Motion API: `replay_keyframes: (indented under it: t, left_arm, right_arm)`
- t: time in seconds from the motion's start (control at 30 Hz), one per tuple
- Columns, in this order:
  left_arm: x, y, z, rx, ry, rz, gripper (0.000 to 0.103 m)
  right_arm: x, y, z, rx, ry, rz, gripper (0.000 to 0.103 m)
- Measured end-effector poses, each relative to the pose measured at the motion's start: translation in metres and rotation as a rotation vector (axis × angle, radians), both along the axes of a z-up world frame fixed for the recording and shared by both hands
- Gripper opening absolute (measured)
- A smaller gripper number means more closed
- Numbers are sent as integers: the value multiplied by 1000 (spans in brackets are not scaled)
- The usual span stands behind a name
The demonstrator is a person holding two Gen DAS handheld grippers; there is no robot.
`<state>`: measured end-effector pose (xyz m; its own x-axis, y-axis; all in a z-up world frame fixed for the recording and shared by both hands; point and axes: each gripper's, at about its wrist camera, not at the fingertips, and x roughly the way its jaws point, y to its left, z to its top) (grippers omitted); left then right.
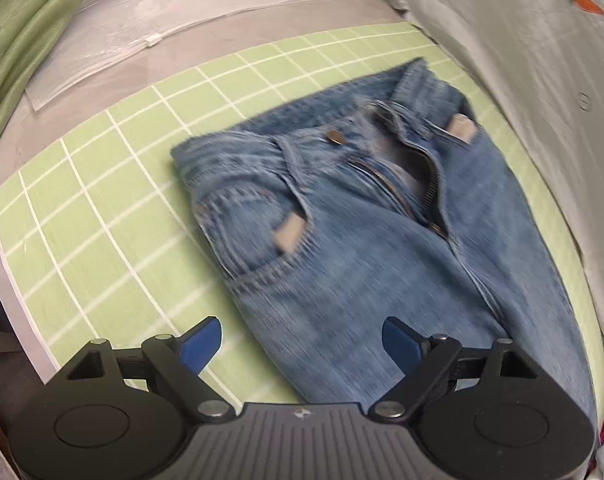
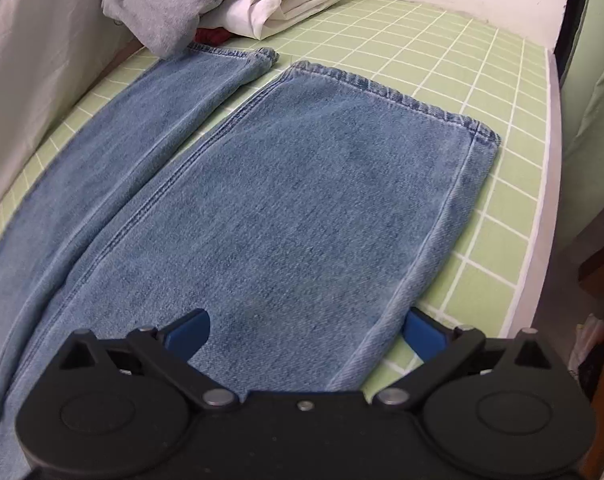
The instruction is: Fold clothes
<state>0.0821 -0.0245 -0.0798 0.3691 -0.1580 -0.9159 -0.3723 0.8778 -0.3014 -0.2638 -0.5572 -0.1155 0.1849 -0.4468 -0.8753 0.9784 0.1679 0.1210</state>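
fingers (image 1: 202, 342) of both my grippers are spread and empty: left gripper (image 1: 302, 340) over the jeans (image 1: 361, 240) near the waistband, right gripper (image 2: 305, 330) straddling a leg, legs running long toward the hems.

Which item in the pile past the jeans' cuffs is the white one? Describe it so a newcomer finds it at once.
Start at the green checked mat and follow the jeans to their hems. Just beyond sits a clothes pile against the wall. The white folded cloth is its rightmost piece, smooth and bright beside the grey garment.
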Motion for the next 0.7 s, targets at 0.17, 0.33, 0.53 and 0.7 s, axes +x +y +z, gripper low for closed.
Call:
replay_keyframes:
  t: [0.17, 0.33, 0.53, 0.7]
  left_arm:
    - [21, 27, -17, 20, 33, 35, 88]
    - [31, 36, -25, 43, 33, 23, 89]
    - [41, 28, -27, 132, 6, -36, 89]
    - [46, 23, -28, 170, 3, -33, 87]
  right_arm:
    - [16, 3, -4, -18, 104, 5, 103]
    - [17, -1, -4, -9, 105, -44, 103]
    - [17, -3, -6, 0, 109, -63, 103]
    - [14, -4, -3, 5, 111, -78, 103]
